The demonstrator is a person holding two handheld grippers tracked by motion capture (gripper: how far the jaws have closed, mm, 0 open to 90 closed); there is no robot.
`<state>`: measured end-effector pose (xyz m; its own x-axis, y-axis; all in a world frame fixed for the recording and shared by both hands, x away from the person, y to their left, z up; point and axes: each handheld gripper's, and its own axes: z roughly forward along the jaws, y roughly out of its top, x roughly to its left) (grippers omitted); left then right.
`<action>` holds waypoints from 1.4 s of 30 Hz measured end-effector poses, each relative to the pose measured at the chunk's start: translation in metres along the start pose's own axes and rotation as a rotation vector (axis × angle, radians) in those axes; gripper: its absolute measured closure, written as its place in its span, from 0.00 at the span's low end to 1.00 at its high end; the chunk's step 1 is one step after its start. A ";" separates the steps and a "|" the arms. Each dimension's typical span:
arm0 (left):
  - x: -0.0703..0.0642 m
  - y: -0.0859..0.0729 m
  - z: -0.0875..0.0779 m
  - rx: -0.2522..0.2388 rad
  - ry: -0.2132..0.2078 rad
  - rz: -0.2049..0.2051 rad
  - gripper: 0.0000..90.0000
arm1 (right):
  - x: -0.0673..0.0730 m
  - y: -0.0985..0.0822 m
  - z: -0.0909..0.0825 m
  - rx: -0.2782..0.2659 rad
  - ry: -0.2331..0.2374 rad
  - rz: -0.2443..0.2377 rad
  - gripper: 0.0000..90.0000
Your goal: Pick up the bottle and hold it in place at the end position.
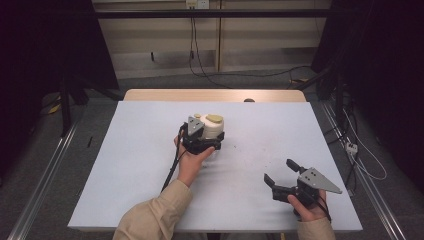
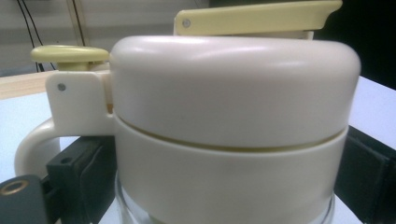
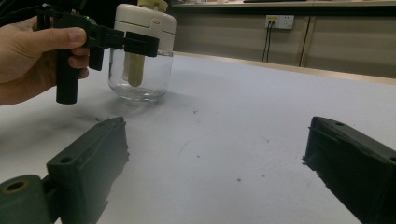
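A glass jar (image 1: 214,129) with a cream lid (image 2: 233,93), a curved side handle (image 2: 32,144) and pale yellow levers stands upright near the middle of the table. My left gripper (image 1: 207,140) is shut on the jar, one black jaw on each side of the lid's lower ring (image 2: 224,182). In the right gripper view the jar (image 3: 140,70) stands at the upper left, with the left gripper (image 3: 137,44) clamped just under its lid and a hand behind it. My right gripper (image 1: 278,170) hovers open near the front right, its jaws wide apart (image 3: 217,154) over bare table.
A white sheet (image 1: 150,175) covers the wooden table (image 1: 215,95). A small dark object (image 1: 248,100) lies at the far edge. Cables run over the floor behind and to the right. Metal rails flank the table.
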<state>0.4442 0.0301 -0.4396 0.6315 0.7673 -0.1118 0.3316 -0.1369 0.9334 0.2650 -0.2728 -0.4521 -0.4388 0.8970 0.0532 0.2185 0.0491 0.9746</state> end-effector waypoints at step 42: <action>-0.004 0.004 0.019 0.002 0.031 0.010 0.06 | 0.000 0.000 0.000 0.000 0.003 0.000 0.06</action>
<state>0.4560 0.0142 -0.4423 0.6131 0.7847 -0.0916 0.3265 -0.1461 0.9338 0.2646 -0.2729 -0.4521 -0.4412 0.8958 0.0541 0.2183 0.0487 0.9747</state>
